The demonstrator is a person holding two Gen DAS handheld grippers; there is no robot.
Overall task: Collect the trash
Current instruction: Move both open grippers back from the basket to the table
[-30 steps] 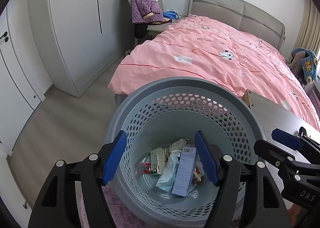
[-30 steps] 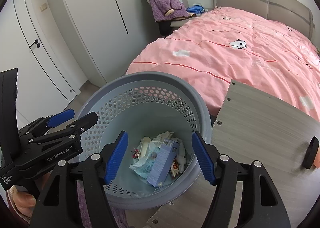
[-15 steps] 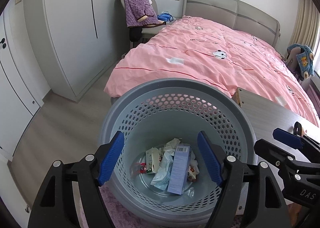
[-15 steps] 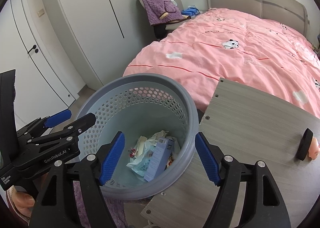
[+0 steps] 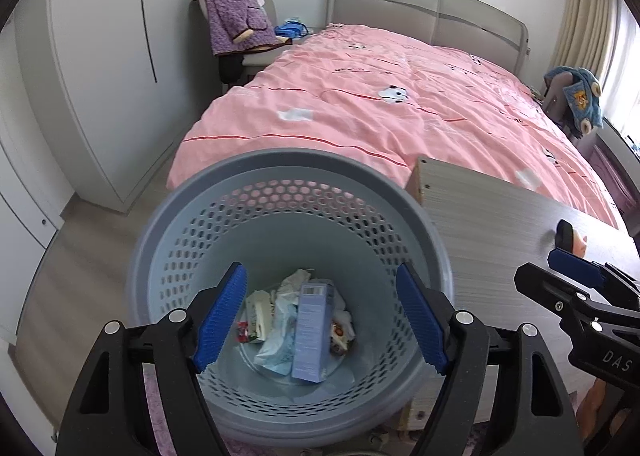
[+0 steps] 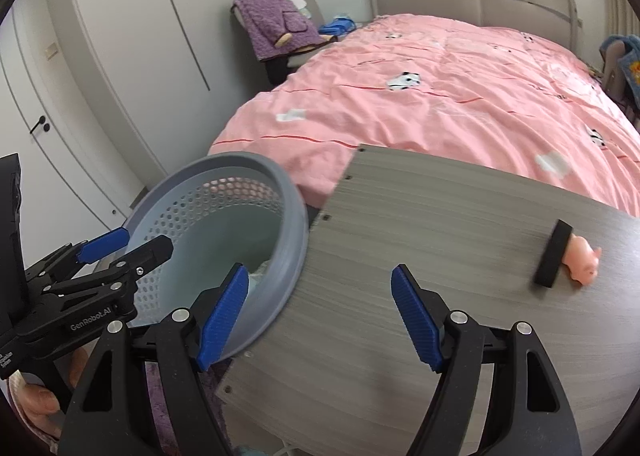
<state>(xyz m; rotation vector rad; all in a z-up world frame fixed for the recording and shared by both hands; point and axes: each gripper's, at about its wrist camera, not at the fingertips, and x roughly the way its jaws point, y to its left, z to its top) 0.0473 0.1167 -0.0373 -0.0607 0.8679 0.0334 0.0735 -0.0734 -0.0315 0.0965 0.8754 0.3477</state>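
Observation:
A grey perforated trash basket stands beside a grey wooden table. It holds trash: a pale blue box, crumpled wrappers and tissue. My left gripper is open and empty, above the basket mouth. My right gripper is open and empty, over the table's left edge; the basket is at its left. The left gripper also shows in the right wrist view, and the right gripper in the left wrist view.
A black block with a pink pig toy lies on the table at the right. A bed with a pink duvet is behind. A chair with a purple cloth and white wardrobes stand at the far left.
My right gripper has swung right, from over the basket to over the table. My left gripper has risen slightly and stays over the basket. Both stayed open.

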